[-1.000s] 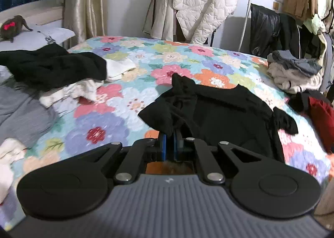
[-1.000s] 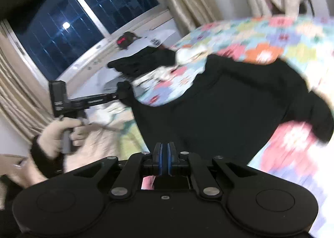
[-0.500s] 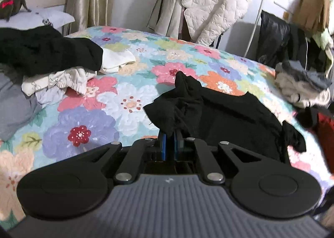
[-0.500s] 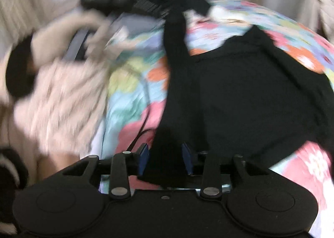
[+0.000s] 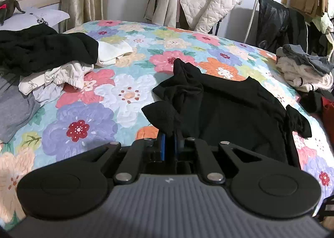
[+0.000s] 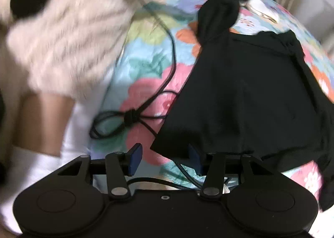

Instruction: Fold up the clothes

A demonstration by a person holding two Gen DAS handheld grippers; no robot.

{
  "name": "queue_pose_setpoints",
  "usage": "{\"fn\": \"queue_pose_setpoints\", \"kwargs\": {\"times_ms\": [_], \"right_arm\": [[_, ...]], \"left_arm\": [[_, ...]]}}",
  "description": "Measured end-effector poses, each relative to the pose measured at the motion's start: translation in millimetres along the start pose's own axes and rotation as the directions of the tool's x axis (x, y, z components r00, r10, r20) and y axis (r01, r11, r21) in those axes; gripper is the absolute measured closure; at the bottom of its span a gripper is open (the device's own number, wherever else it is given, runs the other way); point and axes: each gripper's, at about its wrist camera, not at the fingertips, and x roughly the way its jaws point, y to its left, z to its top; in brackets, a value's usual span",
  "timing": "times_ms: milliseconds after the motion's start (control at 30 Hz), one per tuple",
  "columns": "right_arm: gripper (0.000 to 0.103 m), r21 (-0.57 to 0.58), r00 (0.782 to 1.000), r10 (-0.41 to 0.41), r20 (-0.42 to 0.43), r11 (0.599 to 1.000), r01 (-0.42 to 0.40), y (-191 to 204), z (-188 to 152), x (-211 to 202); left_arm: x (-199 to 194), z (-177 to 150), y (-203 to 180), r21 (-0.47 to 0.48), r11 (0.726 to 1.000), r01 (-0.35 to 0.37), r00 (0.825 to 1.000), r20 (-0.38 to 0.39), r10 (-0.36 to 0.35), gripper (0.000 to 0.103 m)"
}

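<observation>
Pinching black garment (image 5: 229, 110) sleeve in left tongs (image 5: 169, 144) as before; right tongs (image 6: 165, 159) now spread wide, apparently released from hem.

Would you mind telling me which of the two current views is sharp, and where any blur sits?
Left wrist view: sharp throughout, the black long-sleeved top and floral quilt crisp, edges bowed by the fisheye. Right wrist view: motion blur at upper left smears the cream knitted sleeve; the black cable stays fairly clear.
</observation>
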Motion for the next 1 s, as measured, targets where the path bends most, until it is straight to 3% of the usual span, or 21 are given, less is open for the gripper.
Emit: {"fn": "queue_pose_setpoints", "kwargs": {"times_ms": [67, 100, 133, 267, 433, 533, 667, 767, 833, 900, 1000], "right_arm": [[0.062, -0.008, 0.999, -0.041, -0.003, 0.999, 0.041, -0.2, 1.1, 5.0], [0.077, 0.018, 0.999, -0.033, 0.004, 0.999, 0.033, -5.0, 1.8, 4.0], [0.083, 0.053, 1.0, -0.015, 0.019, 0.998, 0.014, -10.8, 2.3, 1.7], [0.086, 0.22, 0.992, 0.034, 0.122, 0.974, -0.06, -34.5, -0.5, -14.5], [0.088, 0.383, 0.95, 0.175, 0.259, 0.884, -0.267, -63.5, -16.5, -25.2], [0.088, 0.429, 0.935, 0.201, 0.293, 0.846, -0.317, -71.9, -21.5, -23.8], [0.096, 0.459, 0.954, 0.133, 0.269, 0.853, -0.249, -73.0, -21.6, -21.7], [0.099, 0.472, 0.951, 0.082, 0.297, 0.854, -0.221, -77.8, -22.4, -22.8], [0.1, 0.49, 0.942, 0.001, 0.336, 0.854, -0.176, -84.0, -24.8, -33.2], [0.1, 0.505, 0.927, -0.138, 0.348, 0.861, -0.061, -91.0, -26.7, -49.6], [0.1, 0.564, 0.878, -0.262, 0.401, 0.826, -0.011, -106.2, -33.3, -92.1]], "left_arm": [[-2.3, -0.4, 1.8, -0.009, 1.0, 0.003, 1.0, 0.008, -0.003, 0.095], [-3.2, -0.5, 2.9, -0.014, 1.0, 0.005, 1.0, 0.011, -0.004, 0.095], [-3.6, -0.6, 3.8, -0.019, 1.0, 0.007, 1.0, 0.013, -0.006, 0.095], [-2.7, -0.4, 4.0, -0.019, 1.0, 0.011, 1.0, 0.013, -0.011, 0.095], [-1.4, 0.0, 3.4, -0.018, 1.0, 0.013, 1.0, 0.012, -0.013, 0.095], [-1.1, 0.2, 4.0, -0.023, 1.0, 0.011, 1.0, 0.011, -0.011, 0.095], [-1.4, 1.1, 9.3, -0.02, 1.0, 0.017, 1.0, 0.013, -0.016, 0.095], [-5.7, 1.3, 11.2, -0.024, 1.0, 0.015, 0.999, 0.043, -0.014, 0.095], [-11.4, 1.5, 11.2, -0.023, 1.0, 0.012, 0.997, 0.078, -0.01, 0.096], [-26.6, 2.7, 9.6, 0.003, 1.0, 0.031, 0.99, 0.136, -0.031, 0.101], [-56.1, 6.5, 2.8, 0.062, 0.996, 0.06, 0.976, 0.204, -0.071, 0.103]]}}
